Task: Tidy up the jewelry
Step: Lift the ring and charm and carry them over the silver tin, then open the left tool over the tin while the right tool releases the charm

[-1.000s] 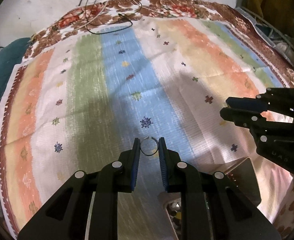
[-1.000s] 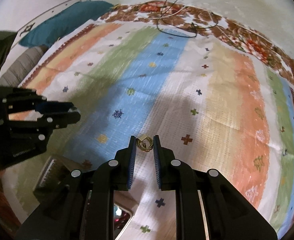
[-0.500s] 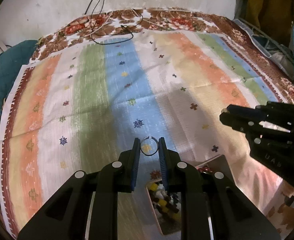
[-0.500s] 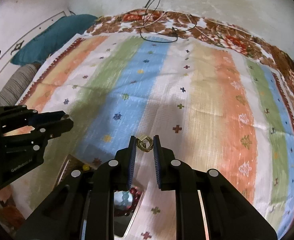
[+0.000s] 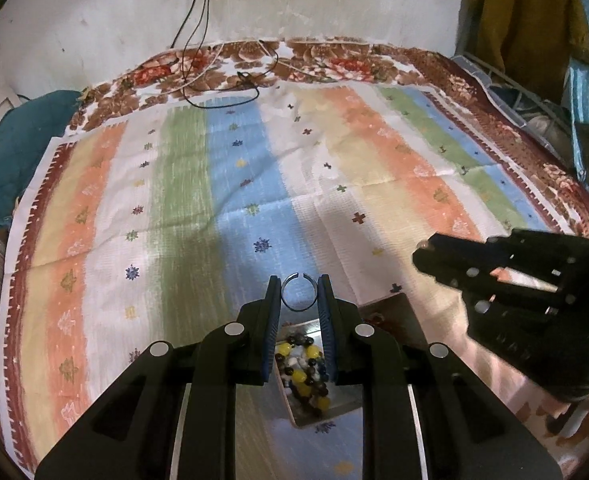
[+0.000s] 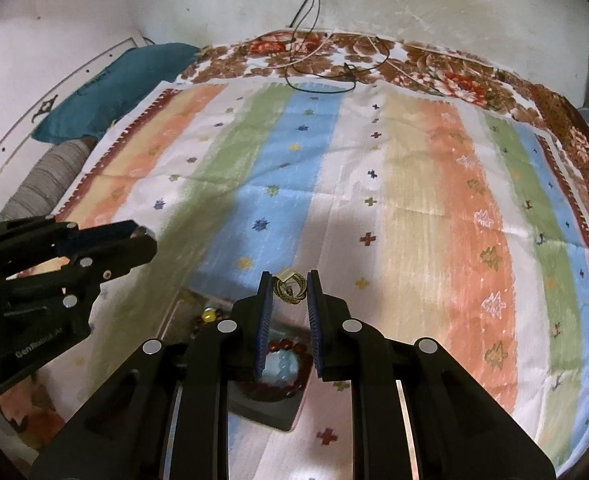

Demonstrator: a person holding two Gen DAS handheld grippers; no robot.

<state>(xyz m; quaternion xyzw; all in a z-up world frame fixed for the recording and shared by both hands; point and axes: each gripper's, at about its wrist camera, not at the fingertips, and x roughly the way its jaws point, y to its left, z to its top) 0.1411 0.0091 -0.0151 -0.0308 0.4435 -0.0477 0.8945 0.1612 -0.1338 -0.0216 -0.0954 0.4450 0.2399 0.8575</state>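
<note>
Grip: left gripper (image 5: pixel 299 295) clamped on thin open silver ring (image 5: pixel 299 297), right gripper (image 6: pixel 289 287) on gold wire ring (image 6: pixel 290 287) | both above bead-filled metal tray (image 5: pixel 390 308) | advice: lower close before releasing.

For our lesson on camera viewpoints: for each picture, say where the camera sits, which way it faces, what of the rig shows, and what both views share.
Left wrist: sits on the left gripper, faces forward and down over the striped pastel bedspread; its jaws hold a thin open silver ring, right gripper at right.
Right wrist: sits on the right gripper, facing likewise; its jaws hold a coiled gold chain, left gripper at left.
Shared: bedspread, black cable, metal tray of beads.
</note>
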